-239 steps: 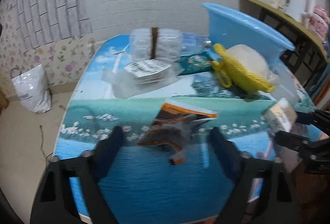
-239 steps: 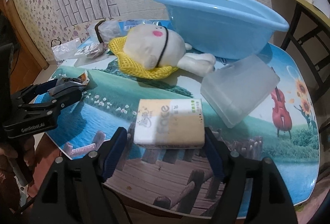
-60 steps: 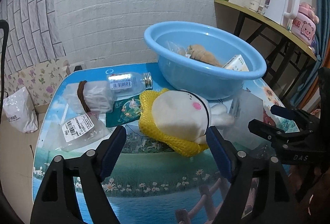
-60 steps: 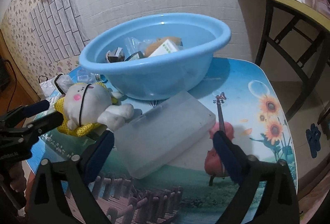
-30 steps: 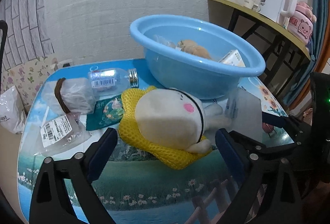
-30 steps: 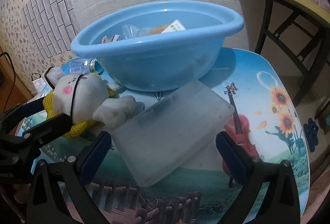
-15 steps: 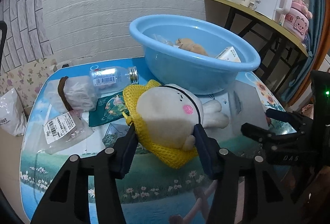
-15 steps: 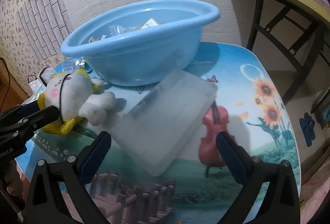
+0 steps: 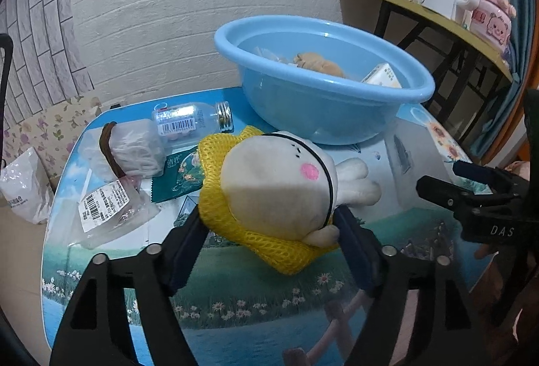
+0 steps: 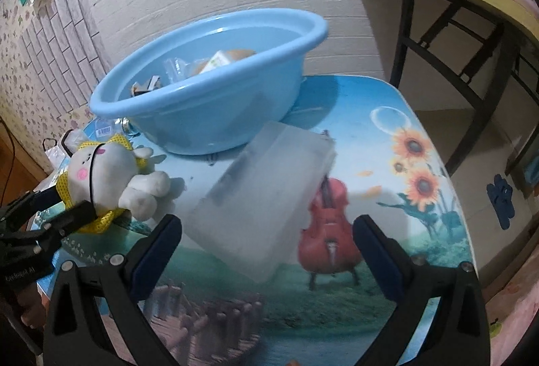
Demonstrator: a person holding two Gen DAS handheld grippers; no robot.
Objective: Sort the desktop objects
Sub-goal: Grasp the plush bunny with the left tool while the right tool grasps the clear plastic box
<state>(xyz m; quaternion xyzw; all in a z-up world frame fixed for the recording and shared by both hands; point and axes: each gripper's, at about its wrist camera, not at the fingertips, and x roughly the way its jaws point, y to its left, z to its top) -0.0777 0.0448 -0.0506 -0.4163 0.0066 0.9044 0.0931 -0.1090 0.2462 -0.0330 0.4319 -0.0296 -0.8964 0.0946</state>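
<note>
Left gripper (image 9: 271,227) pinches my plush (image 9: 276,187), right (image 10: 266,238) gapes empty; basin (image 9: 323,116) at 12 holds some items, bottle (image 9: 192,123) and case (image 10: 262,197) remain.

My count on the worktop (image 9: 235,298):
One basin (image 9: 323,110), one plush toy (image 9: 276,190), one bottle (image 9: 188,123), one clear box (image 10: 262,197), two bagged packets (image 9: 111,211).

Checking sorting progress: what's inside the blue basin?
In the basin: a small carton, a tan soft item, clear wrapping, and an orange-edged packet. The wall hides the bottom.
</note>
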